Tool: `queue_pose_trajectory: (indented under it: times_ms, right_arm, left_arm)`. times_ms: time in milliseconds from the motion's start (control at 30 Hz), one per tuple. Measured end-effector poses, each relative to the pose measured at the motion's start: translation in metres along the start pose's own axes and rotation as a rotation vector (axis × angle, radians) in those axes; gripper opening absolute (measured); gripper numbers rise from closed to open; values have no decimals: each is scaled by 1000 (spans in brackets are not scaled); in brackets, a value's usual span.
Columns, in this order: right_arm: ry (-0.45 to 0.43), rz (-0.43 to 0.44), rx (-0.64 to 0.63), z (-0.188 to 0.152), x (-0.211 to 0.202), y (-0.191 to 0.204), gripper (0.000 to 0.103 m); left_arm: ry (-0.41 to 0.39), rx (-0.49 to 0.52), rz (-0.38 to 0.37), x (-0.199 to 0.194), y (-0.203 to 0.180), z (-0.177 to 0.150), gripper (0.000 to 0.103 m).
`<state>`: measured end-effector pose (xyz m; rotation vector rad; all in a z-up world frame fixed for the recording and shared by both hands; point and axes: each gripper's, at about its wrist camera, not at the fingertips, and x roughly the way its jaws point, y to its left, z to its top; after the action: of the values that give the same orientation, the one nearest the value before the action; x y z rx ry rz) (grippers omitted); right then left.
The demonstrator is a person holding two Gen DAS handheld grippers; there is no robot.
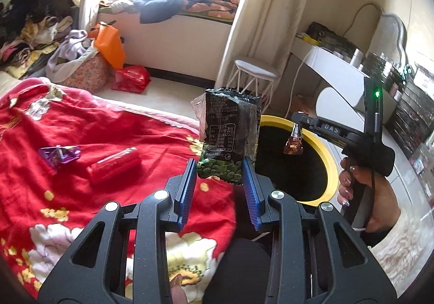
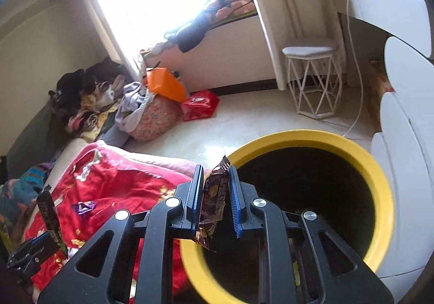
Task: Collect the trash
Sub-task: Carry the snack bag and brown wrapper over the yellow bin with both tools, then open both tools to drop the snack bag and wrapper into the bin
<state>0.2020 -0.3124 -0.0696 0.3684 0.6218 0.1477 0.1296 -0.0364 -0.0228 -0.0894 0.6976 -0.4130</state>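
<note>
My left gripper is shut on a black-and-green snack bag, held upright above the bed's edge beside the bin; it also shows in the right wrist view. My right gripper is shut on a small brown wrapper, held over the near rim of the yellow-rimmed black bin. In the left wrist view the right gripper dangles that wrapper over the bin. A purple wrapper and a red packet lie on the red floral blanket.
A white wire stool stands on the floor beyond the bin. A white dresser stands right of the bin. Orange and red bags and a clothes pile sit by the window bench.
</note>
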Motion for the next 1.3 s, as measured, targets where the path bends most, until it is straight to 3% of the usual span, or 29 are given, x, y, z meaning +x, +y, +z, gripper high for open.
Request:
queue_pose_trajectory:
  times_ms: [533, 1067, 1100, 1133, 1200, 1267, 1300]
  right_arm:
    - [-7, -85, 50, 2, -2, -48, 18]
    - [-4, -29, 140, 5, -6, -82, 20]
    - [-7, -28, 141, 5, -6, -82, 26]
    - [-12, -27, 144, 4, -7, -83, 36]
    - [-21, -18, 155, 5, -8, -84, 47]
    - [-23, -10, 162, 5, -8, -83, 50]
    - [-22, -9, 164, 5, -8, -83, 52]
  left_arm:
    - [73, 63, -58, 42, -46, -3, 28]
    - [132, 78, -89, 94, -80, 2, 29]
    - [133, 77, -90, 95, -81, 2, 32]
    - [134, 74, -93, 97, -81, 2, 41]
    - [132, 67, -92, 98, -80, 1, 60]
    - [121, 55, -85, 96, -78, 1, 67]
    - [112, 51, -79, 93, -77, 0, 76]
